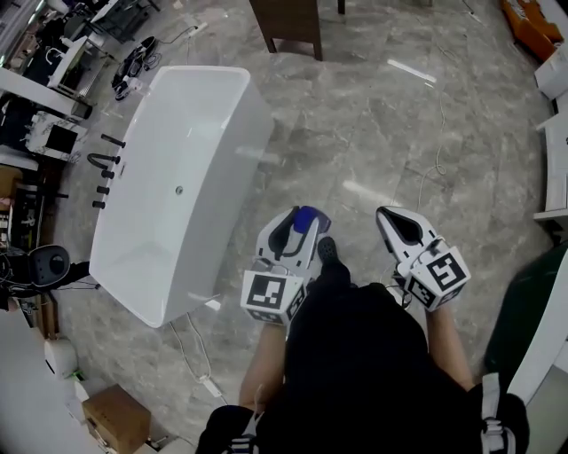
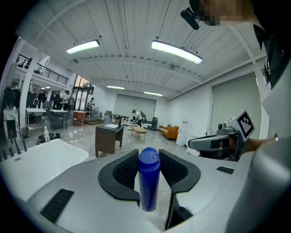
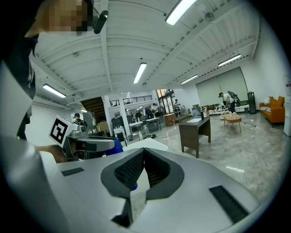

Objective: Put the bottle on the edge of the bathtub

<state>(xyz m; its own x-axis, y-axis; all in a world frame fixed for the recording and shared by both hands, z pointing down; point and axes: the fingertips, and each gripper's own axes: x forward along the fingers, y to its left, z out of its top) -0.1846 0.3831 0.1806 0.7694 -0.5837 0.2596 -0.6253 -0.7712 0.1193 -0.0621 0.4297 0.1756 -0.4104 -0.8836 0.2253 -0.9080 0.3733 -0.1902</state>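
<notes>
A blue bottle [image 1: 308, 219] stands upright between the jaws of my left gripper [image 1: 297, 232], which is shut on it. In the left gripper view the bottle [image 2: 148, 177] fills the gap between the black pads [image 2: 126, 172]. A white freestanding bathtub [image 1: 222, 160] lies on the floor to the left of the left gripper, apart from it; its rim [image 2: 41, 159] shows low at the left. My right gripper [image 1: 397, 226] is level with the left one on its right, its jaws closed tip to tip with nothing in them [image 3: 143, 154].
A dark wooden desk [image 1: 288, 27] stands beyond the tub's far end. Black taps [image 1: 105, 164] rise beside the tub's left side. A cardboard box [image 1: 115, 417] and loose cables [image 1: 200, 355] lie on the marble floor near its close end. White shelving [image 1: 555, 151] lines the right.
</notes>
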